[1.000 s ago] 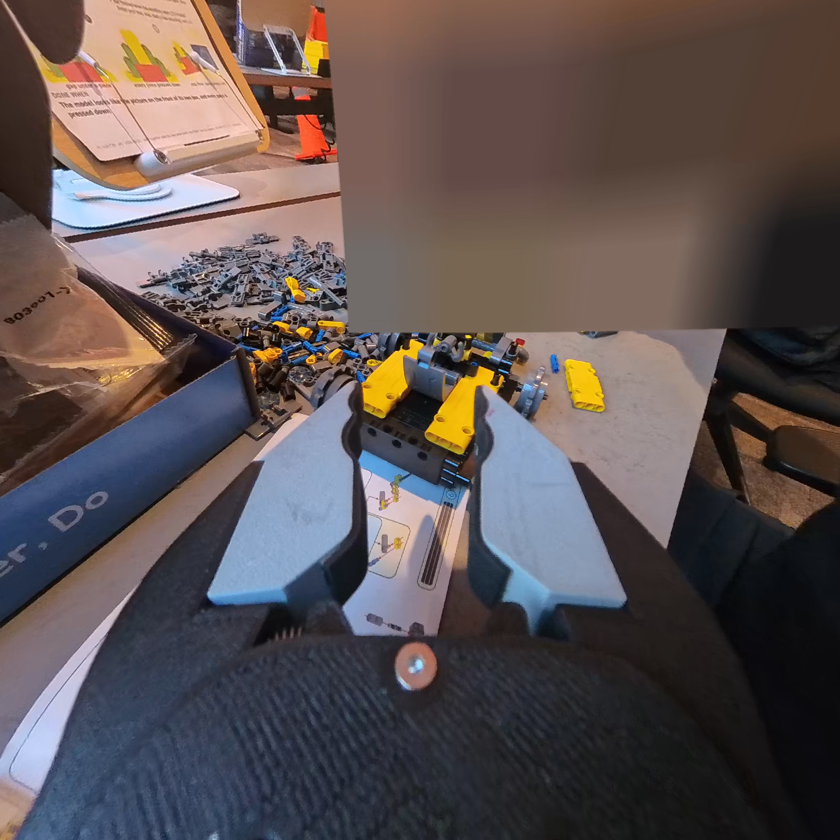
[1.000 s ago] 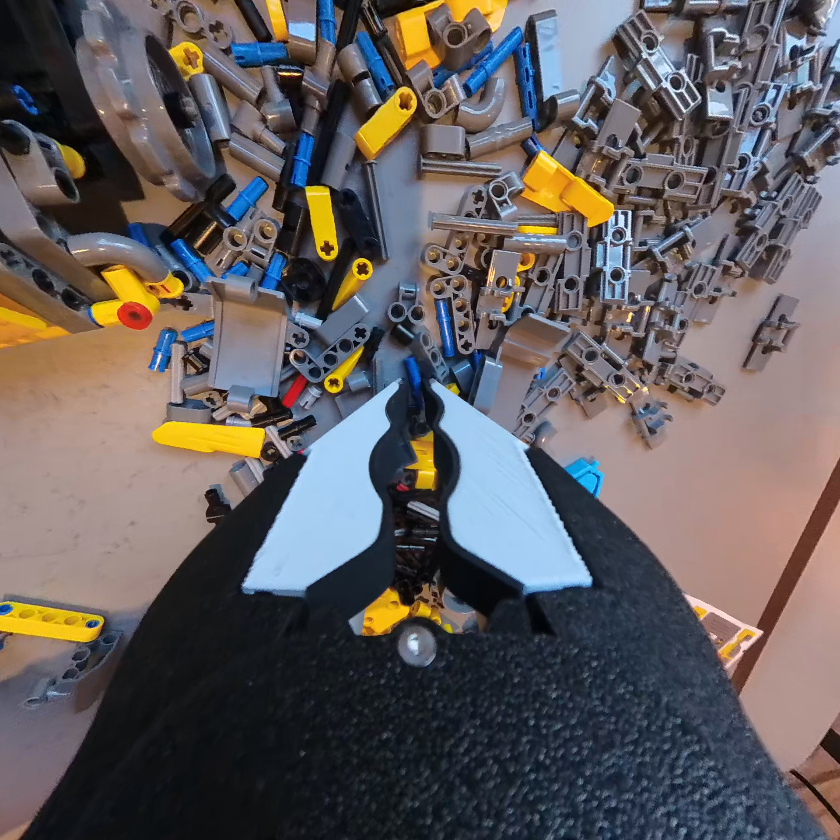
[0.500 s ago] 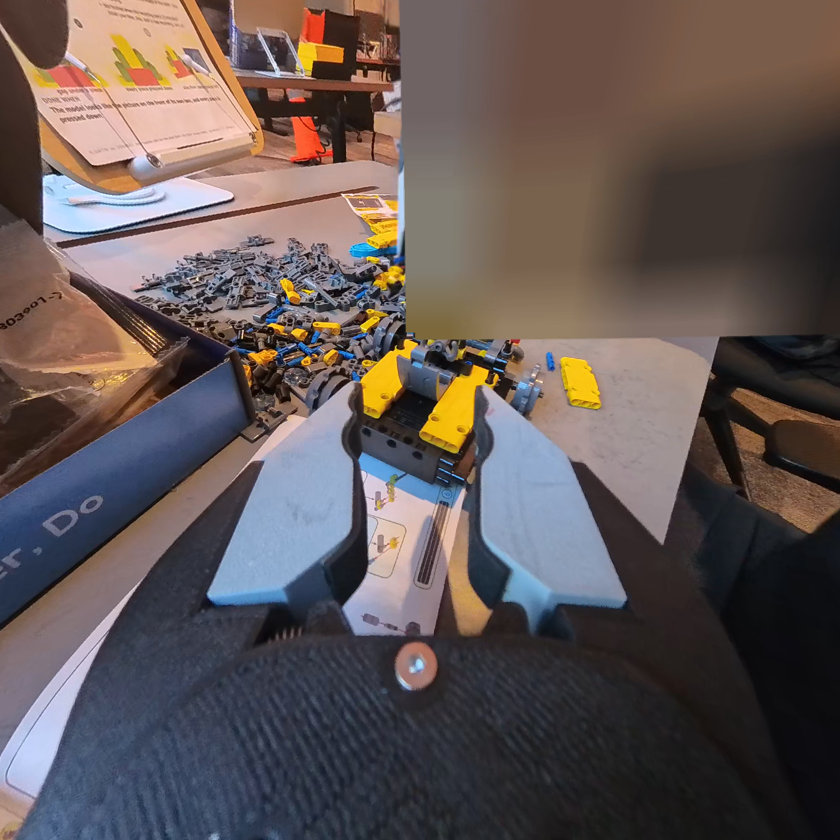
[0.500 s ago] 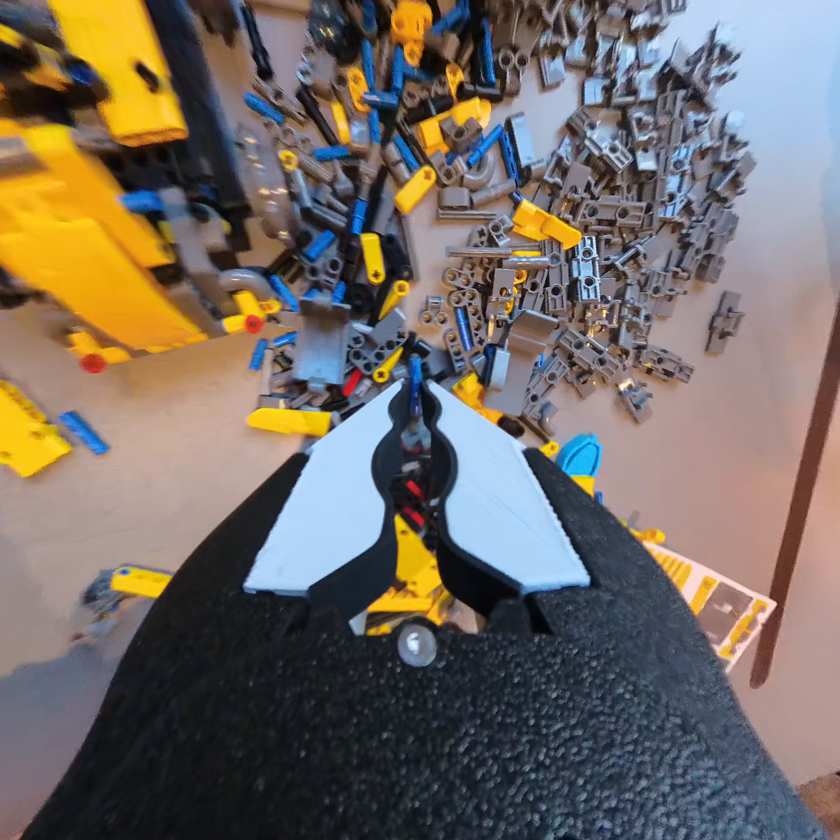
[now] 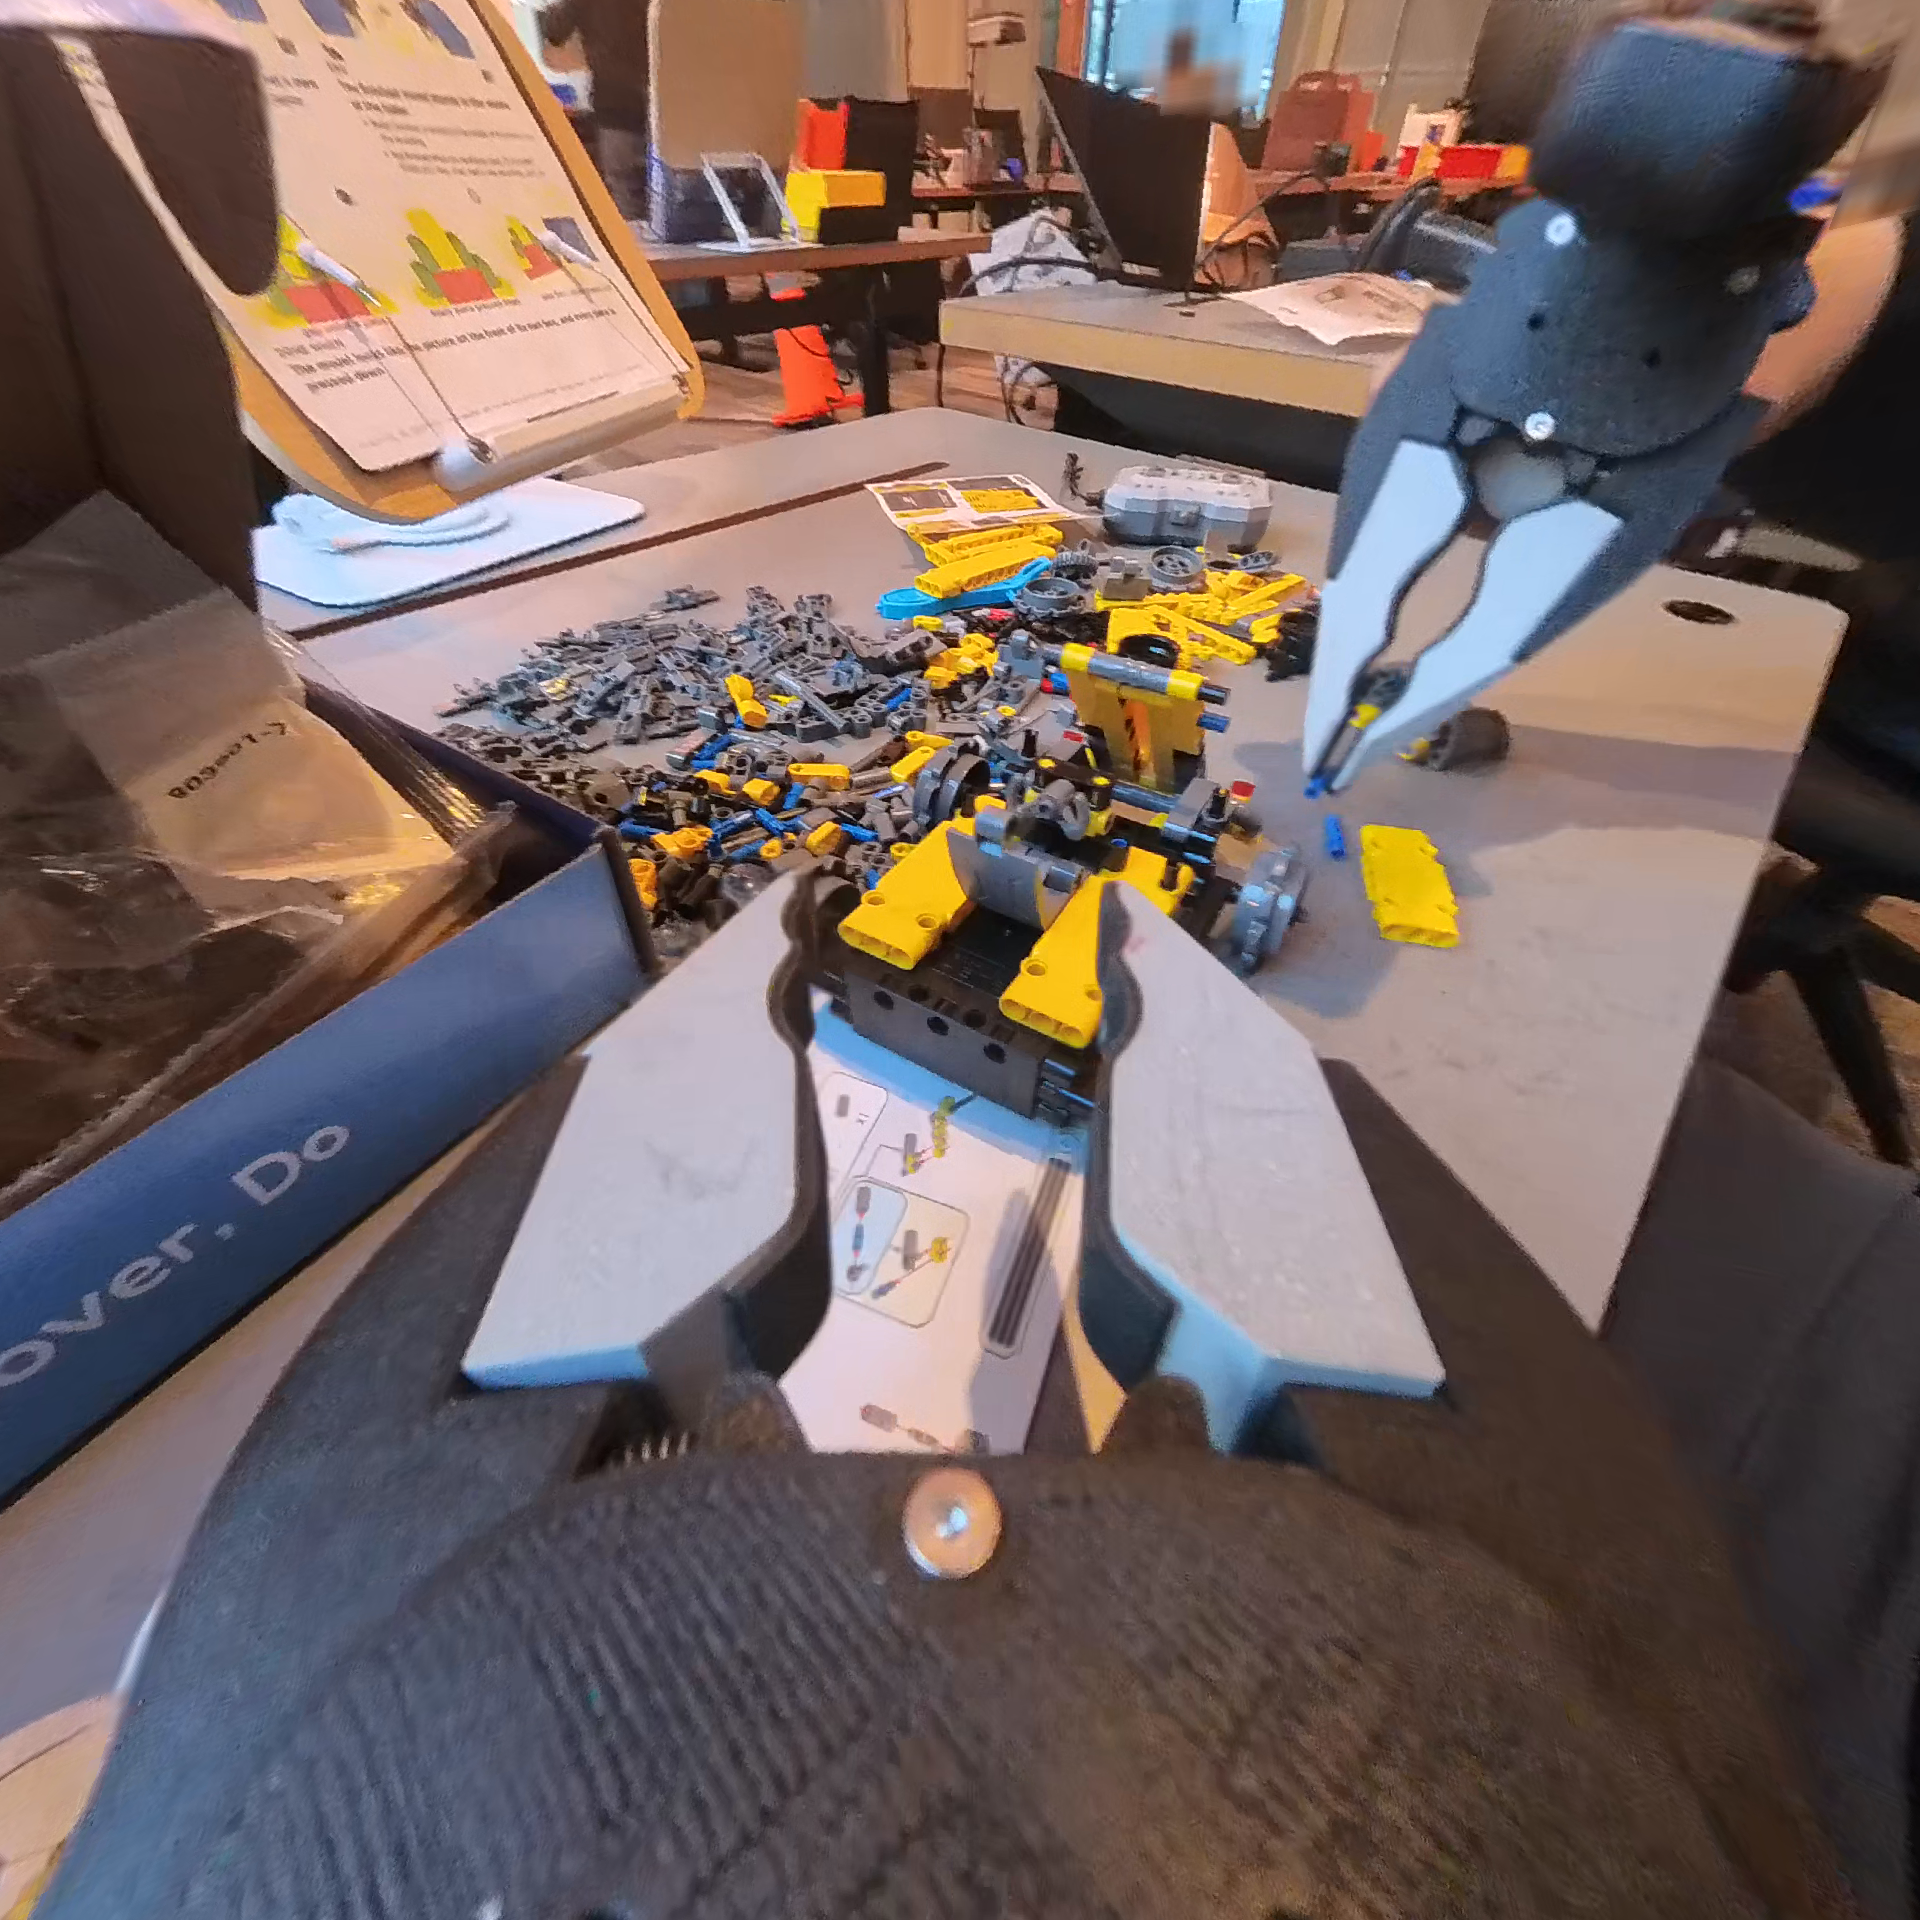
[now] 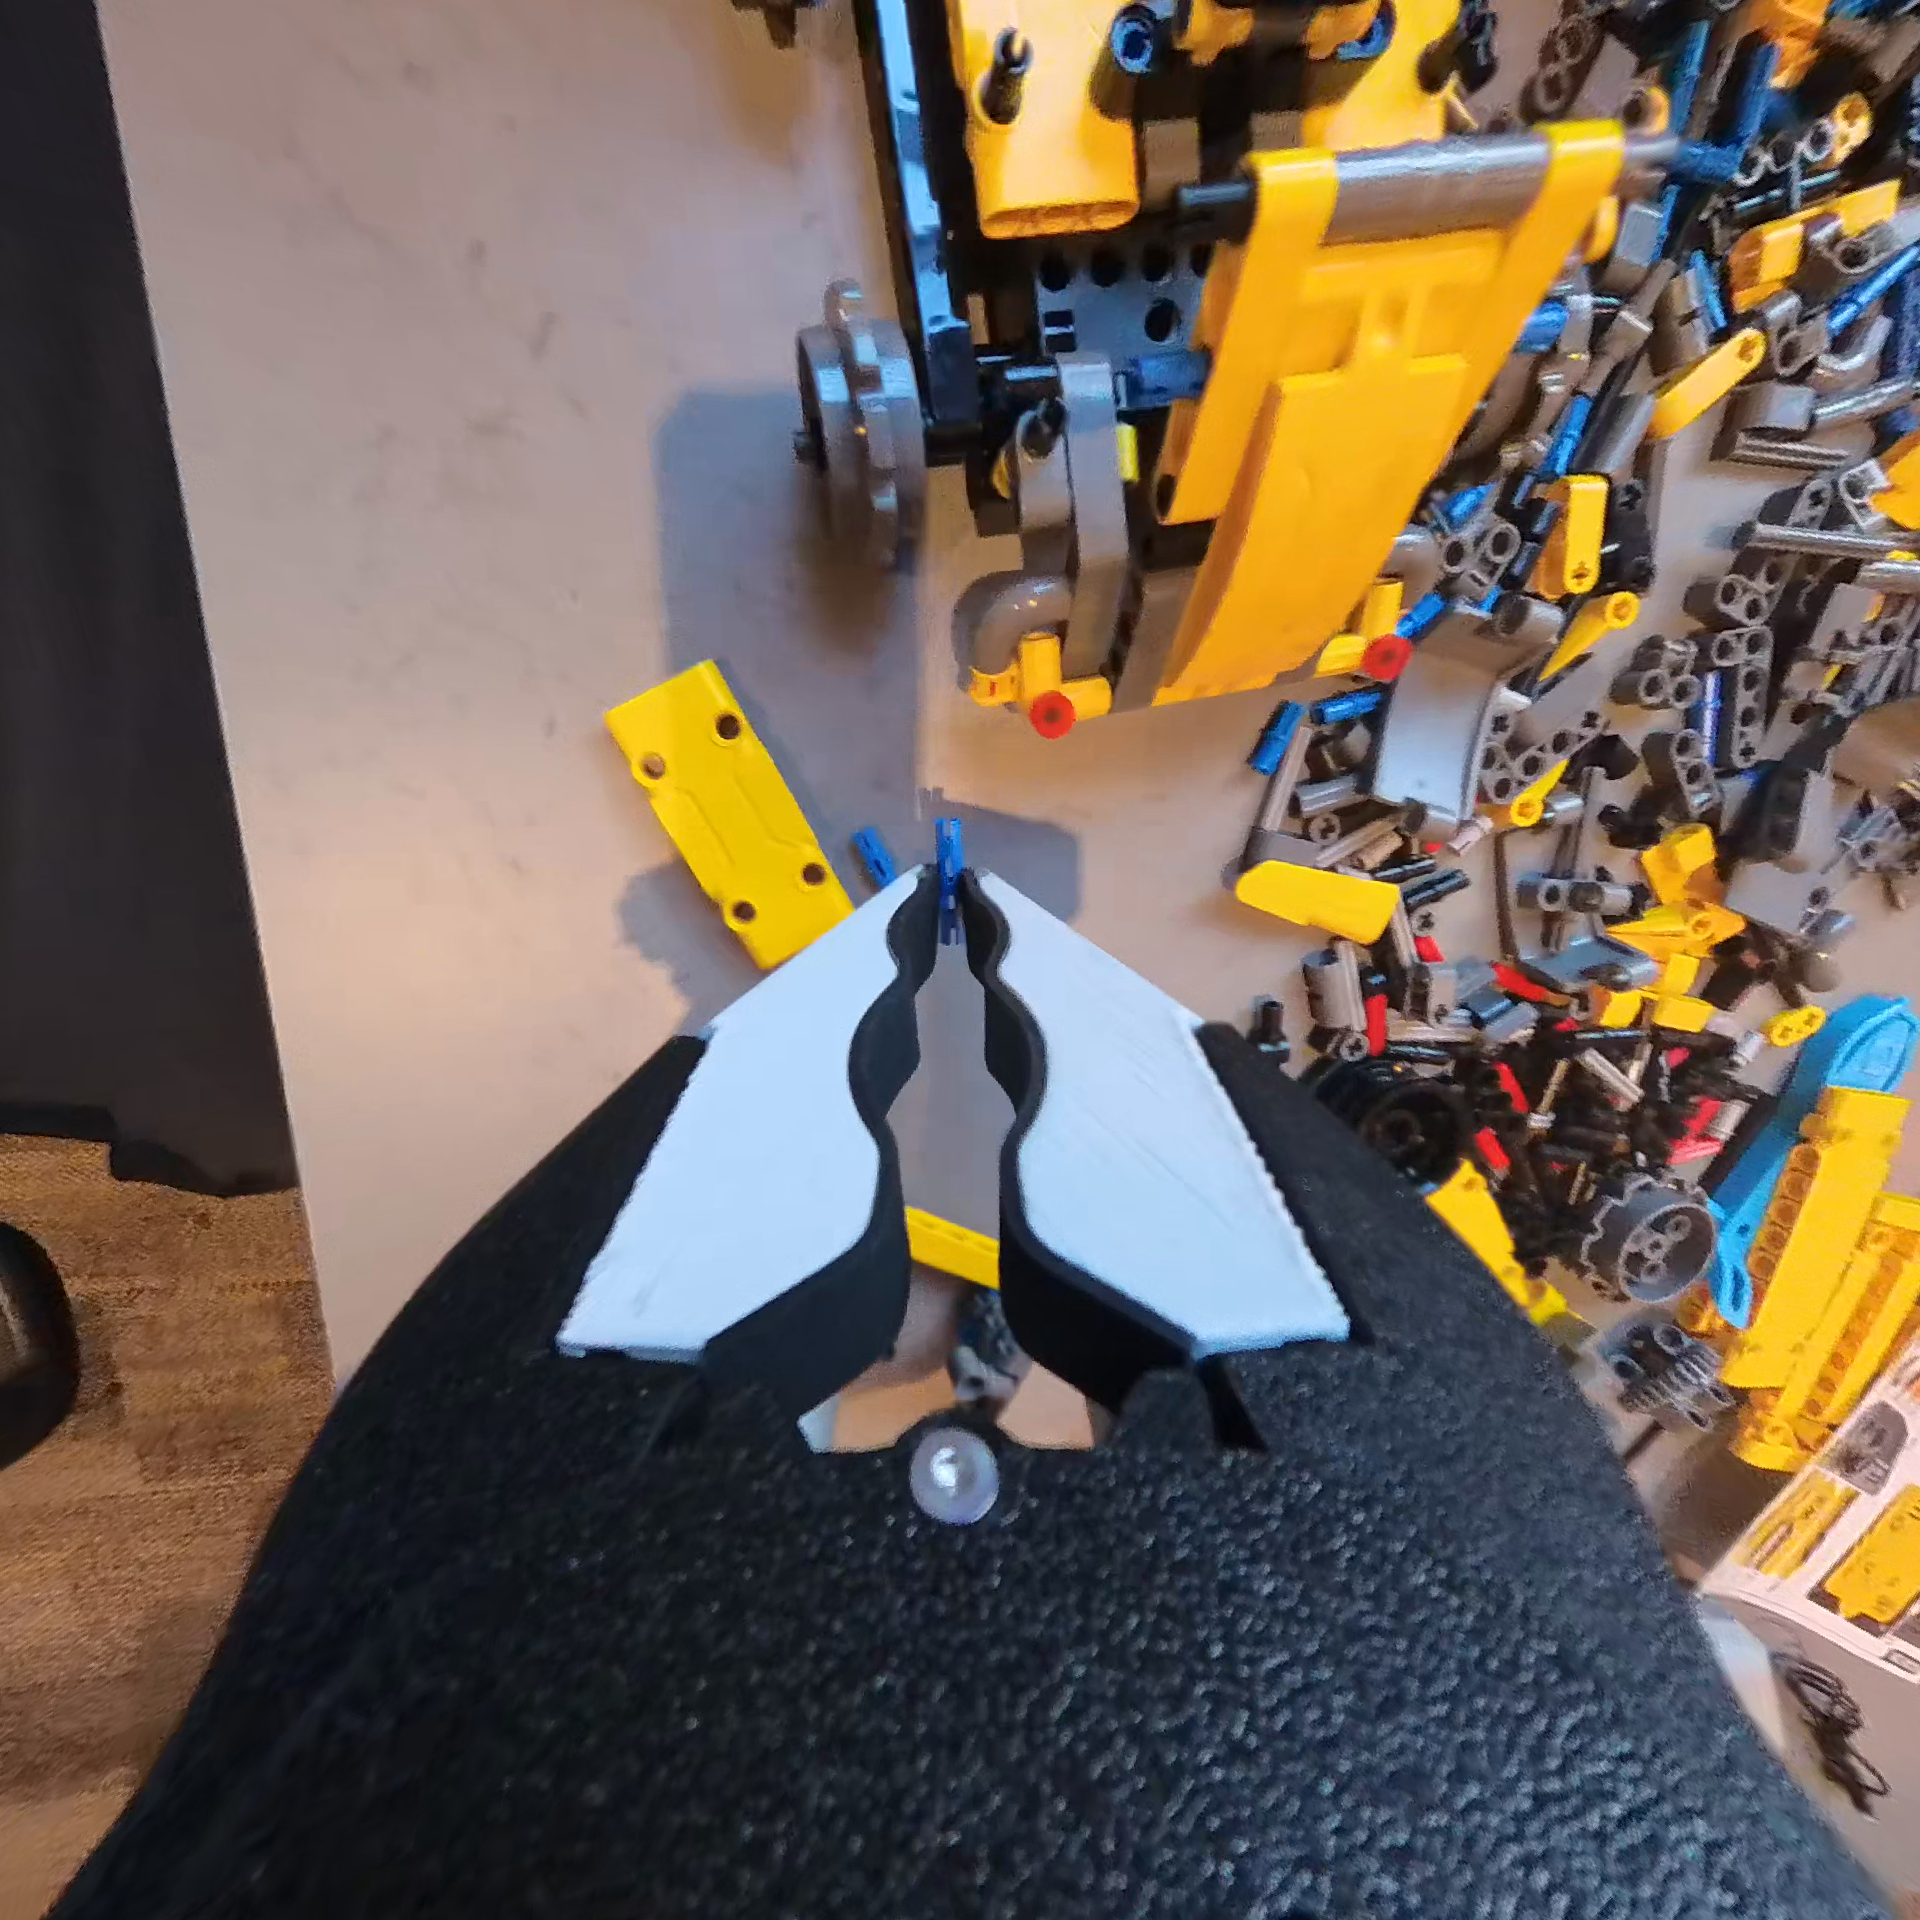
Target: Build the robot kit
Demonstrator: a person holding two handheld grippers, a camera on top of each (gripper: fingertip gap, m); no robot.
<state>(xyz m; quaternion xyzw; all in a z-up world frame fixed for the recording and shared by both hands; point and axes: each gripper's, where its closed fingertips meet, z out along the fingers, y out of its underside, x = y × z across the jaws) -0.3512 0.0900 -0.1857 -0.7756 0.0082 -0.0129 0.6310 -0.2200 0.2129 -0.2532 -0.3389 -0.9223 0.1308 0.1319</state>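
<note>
Pinching a small blue pin (image 6: 948, 881) at its very tips, the right gripper (image 6: 945, 894) hangs above the grey table (image 6: 468, 436) with its jaws drawn together on that pin. In the left wrist view the same gripper (image 5: 1340, 764) points down, the pin (image 5: 1317, 781) poking out below its tips, clear of the tabletop. Just beside the tips lie a second loose blue pin (image 6: 873, 854) and a flat yellow panel (image 6: 727, 821). Farther out stands a half-built yellow and black vehicle model (image 6: 1195, 364), and past it spreads a heap of loose grey, blue and yellow parts (image 6: 1662, 727).

The left gripper (image 5: 954, 940) has its jaws apart, one on each side of the near end of the vehicle model (image 5: 997, 935); whether the fingers (image 5: 686, 1143) touch it I cannot tell. Under it lies an instruction sheet (image 5: 914, 1226). To its left sits a blue cardboard box (image 5: 312, 1122) with clear plastic bags (image 5: 208, 790) inside. Beyond the parts heap (image 5: 727, 727) a printed page rests on a wooden stand (image 5: 436, 270).
</note>
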